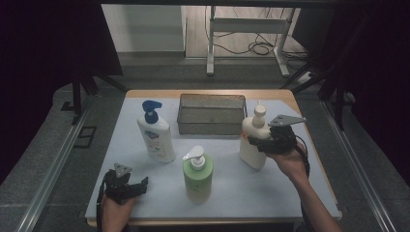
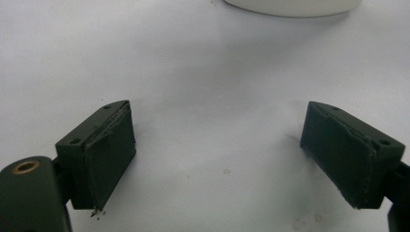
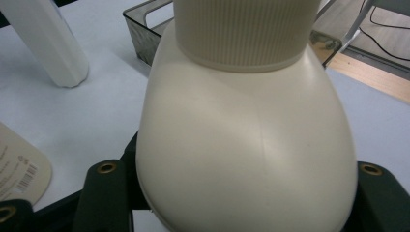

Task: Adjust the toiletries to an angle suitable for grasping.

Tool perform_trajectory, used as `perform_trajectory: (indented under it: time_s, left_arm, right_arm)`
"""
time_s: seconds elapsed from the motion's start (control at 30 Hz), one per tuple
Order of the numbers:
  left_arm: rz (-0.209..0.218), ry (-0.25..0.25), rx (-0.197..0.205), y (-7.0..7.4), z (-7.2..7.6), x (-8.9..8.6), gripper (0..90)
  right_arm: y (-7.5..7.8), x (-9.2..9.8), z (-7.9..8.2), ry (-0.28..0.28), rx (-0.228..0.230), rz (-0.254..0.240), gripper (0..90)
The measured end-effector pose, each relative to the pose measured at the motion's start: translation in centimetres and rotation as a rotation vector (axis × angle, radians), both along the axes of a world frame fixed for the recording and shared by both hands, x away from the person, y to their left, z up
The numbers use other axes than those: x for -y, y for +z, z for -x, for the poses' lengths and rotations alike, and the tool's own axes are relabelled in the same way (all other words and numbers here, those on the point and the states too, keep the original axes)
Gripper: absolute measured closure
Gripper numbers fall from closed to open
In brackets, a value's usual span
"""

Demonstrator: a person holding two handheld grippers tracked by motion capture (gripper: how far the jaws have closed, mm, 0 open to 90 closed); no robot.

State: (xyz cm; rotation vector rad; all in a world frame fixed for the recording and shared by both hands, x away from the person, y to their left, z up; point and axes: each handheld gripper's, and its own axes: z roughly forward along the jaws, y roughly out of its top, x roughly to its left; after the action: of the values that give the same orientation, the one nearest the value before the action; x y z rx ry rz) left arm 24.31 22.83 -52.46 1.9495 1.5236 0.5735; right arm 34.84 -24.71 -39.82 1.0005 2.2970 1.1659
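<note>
Right gripper view shows the right gripper [image 3: 241,193] clasping the upright cream bottle [image 3: 246,140] between its jaws, shoulder directly ahead.

The cream bottle [image 3: 246,140] hides both pads of the right gripper [image 1: 265,143] in the right gripper view, and its pump top runs past the upper edge. Beside the bottle, a label [image 3: 19,169] is cut off at the left edge, its print too small to read.
</note>
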Motion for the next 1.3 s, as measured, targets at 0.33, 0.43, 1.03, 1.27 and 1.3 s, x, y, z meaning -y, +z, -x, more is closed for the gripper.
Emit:
perform_trajectory:
  time_s: [0.33,0.43,1.03,1.27,1.3]
  left_arm:
    - [0.000,-0.001,0.000,0.0,0.0,0.0,11.9]
    - [0.001,0.000,0.001,0.0,0.0,0.0,11.9]
    - [-0.002,-0.003,0.001,0.0,0.0,0.0,11.9]
    - [-0.001,-0.002,0.000,0.0,0.0,0.0,11.9]
    - [-0.001,-0.002,0.000,0.0,0.0,0.0,11.9]
  right_arm:
    - [1.8,-0.8,0.3,0.033,0.008,0.001,38.5]
    - [2.2,-1.1,0.2,0.036,0.005,-0.001,38.6]
    - [4.7,-3.4,-0.5,0.076,0.016,-0.019,38.6]
    - [5.1,-4.6,-1.1,0.083,0.018,-0.011,38.6]
    - [5.1,-4.8,-1.2,0.085,0.018,-0.014,38.6]
